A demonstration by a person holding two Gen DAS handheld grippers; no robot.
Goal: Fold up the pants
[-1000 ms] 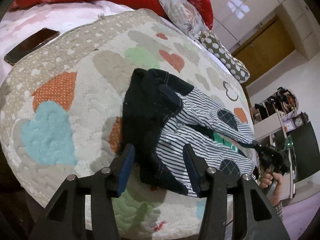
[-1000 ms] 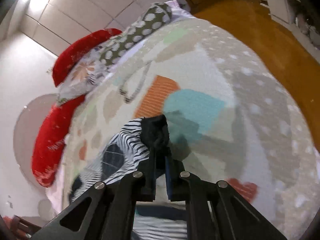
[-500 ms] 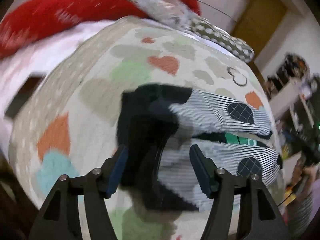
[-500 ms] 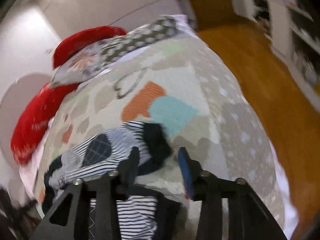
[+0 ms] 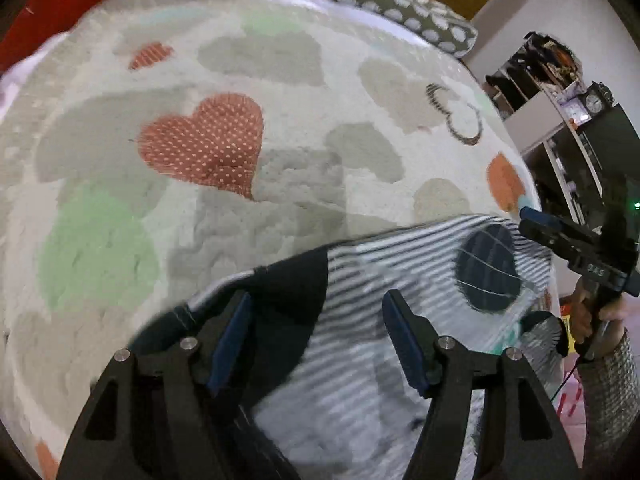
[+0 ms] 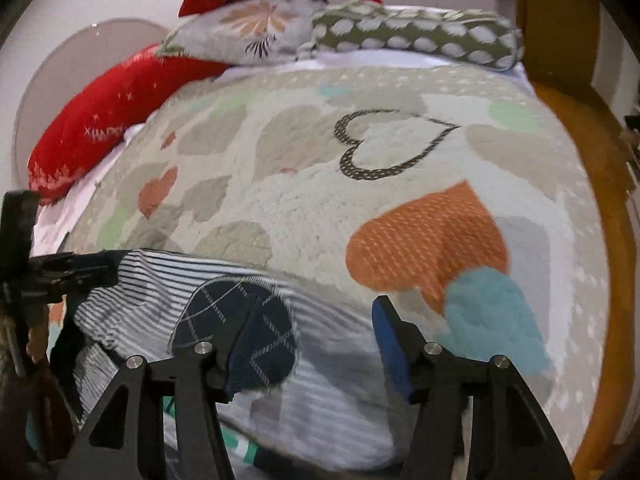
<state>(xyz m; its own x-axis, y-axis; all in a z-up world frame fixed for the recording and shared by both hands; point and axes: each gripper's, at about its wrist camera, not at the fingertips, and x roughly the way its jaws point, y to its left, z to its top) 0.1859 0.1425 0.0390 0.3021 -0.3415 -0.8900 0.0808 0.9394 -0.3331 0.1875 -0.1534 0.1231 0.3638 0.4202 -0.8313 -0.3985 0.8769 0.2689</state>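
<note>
The striped pants (image 5: 360, 368) with dark round patches and a dark waistband lie flat on the heart-patterned quilt (image 5: 240, 80). My left gripper (image 5: 318, 340) is open and hovers just over the waistband end, holding nothing. My right gripper (image 6: 308, 344) is open over the leg end of the pants (image 6: 332, 384), beside a dark patch (image 6: 236, 328). The right gripper also shows at the right edge of the left wrist view (image 5: 576, 248), and the left gripper at the left edge of the right wrist view (image 6: 60, 272).
Red, floral and spotted pillows (image 6: 280, 32) line the far side of the bed. A shelf unit (image 5: 560, 92) stands beyond the bed's right side. Orange wood floor (image 6: 616, 240) lies past the quilt's right edge.
My right gripper has let go of the dark leg cuff and opened. Both grippers have come down close over the pants, which now lie spread flatter.
</note>
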